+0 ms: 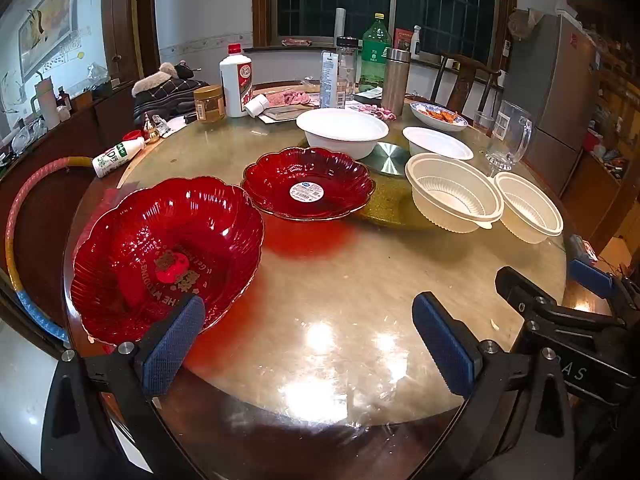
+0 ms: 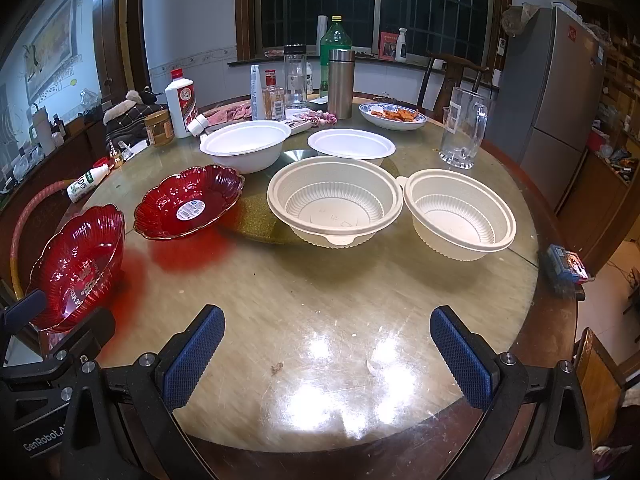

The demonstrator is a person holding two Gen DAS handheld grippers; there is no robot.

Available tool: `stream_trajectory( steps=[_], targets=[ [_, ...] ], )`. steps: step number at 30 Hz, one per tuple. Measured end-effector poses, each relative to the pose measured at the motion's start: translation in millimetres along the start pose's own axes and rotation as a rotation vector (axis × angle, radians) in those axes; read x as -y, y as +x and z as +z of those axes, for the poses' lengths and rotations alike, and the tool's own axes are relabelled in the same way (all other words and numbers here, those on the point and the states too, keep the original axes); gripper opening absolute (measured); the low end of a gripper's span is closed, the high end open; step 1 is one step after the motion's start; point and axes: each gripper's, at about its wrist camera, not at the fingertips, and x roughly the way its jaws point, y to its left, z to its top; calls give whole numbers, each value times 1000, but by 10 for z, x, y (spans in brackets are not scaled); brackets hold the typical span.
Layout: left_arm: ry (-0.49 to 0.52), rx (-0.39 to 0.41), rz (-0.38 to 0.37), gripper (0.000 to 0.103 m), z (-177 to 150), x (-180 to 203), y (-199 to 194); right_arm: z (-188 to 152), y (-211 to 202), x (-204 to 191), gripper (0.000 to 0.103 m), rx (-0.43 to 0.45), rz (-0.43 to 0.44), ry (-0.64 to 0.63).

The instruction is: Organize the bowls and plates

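My left gripper (image 1: 316, 340) is spread wide over the near edge of the round glass-topped bench (image 2: 320, 292); its left pad overlaps the near rim of the red scalloped glass plate with gold lettering (image 1: 168, 256), but I cannot tell whether they touch. My right gripper (image 2: 328, 352) is also spread, holding nothing, above bare bench surface.

Surroundings:
- A second red scalloped glass plate with a white barcode sticker (image 1: 308, 184) sits just beyond the first, apart from it.
- Two ribbed cream plastic bowls (image 2: 334, 200) (image 2: 460, 212) stand side by side to the right, rims touching or nearly so. Both are empty.
- Behind them, a deep white disposable bowl (image 2: 246, 144) and a shallower white disposable bowl (image 2: 352, 144) flank a round metal disc (image 1: 388, 156). I see nothing in either.
- The far bench is crowded: a white liquor bottle with red cap (image 1: 236, 80), a green plastic bottle (image 2: 335, 46), a steel flask (image 2: 341, 82), a clear glass mug (image 2: 464, 128), and a blue-patterned dish holding orange food (image 2: 394, 116).
- A small white bottle (image 1: 118, 156) lies on its side at the left edge.

No object lies between either gripper and the plates and bowls.
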Motion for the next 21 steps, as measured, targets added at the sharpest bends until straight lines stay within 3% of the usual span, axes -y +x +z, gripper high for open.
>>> stream_trajectory(
  steps=[21],
  targets=[
    [0,9,2,103,15,-8,-12,12,-38,-30,103,8,0,-7]
  ],
)
